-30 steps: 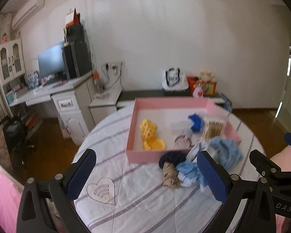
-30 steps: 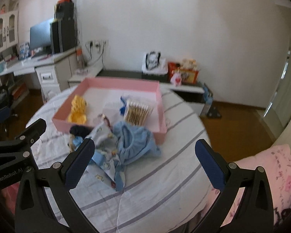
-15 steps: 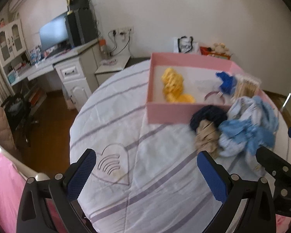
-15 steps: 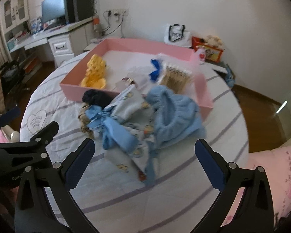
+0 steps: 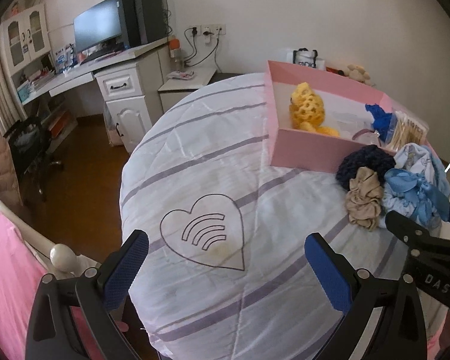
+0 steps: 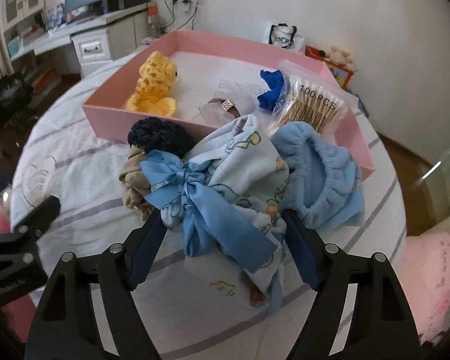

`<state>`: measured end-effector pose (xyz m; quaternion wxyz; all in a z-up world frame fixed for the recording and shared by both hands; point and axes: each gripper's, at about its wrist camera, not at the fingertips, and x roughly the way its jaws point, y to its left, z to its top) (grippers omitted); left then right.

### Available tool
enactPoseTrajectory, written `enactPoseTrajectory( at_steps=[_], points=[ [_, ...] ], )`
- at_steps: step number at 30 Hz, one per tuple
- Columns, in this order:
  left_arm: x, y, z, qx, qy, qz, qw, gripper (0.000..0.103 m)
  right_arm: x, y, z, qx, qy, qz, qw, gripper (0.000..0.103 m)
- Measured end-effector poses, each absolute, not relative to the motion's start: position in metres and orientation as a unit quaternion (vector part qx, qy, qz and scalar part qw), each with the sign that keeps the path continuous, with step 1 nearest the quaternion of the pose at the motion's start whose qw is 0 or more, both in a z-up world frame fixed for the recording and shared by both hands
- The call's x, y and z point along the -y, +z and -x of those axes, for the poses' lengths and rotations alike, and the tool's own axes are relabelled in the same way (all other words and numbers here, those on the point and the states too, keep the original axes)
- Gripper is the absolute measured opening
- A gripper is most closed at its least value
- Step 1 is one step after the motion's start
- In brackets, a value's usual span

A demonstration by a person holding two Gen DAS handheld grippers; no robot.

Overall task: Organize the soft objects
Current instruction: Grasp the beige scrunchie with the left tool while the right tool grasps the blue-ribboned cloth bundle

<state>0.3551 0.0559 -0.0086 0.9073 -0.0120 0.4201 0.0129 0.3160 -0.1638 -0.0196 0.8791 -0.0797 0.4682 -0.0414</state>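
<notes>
While the right gripper (image 6: 223, 244) is closing around the blue bow and printed cloth (image 6: 243, 177), it looks limp, light; grab the bunched knot. Left gripper (image 5: 226, 273) gapes empty.

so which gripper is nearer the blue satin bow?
Right. The right gripper straddles the blue satin bow, jaws closing around it. The left gripper hangs open over bare tablecloth, beside the pile.

Home bedroom, white desk (image 5: 84, 73) with monitor (image 5: 97, 30), pink bedding (image 5: 6, 270), quilt-covered table (image 5: 210, 180)

both wrist views tilt down, sharing pink tray (image 5: 303, 150).
</notes>
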Motion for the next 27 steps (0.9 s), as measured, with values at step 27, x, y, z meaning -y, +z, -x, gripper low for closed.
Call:
enactPoseTrajectory(
  at_steps=[27],
  points=[
    [-0.013,0.014,-0.339,-0.406,-0.026,-0.006,0.913,0.103,0.230,0.052,-0.247,-0.382,-0.073,0.014,0.921,0.056]
  ],
)
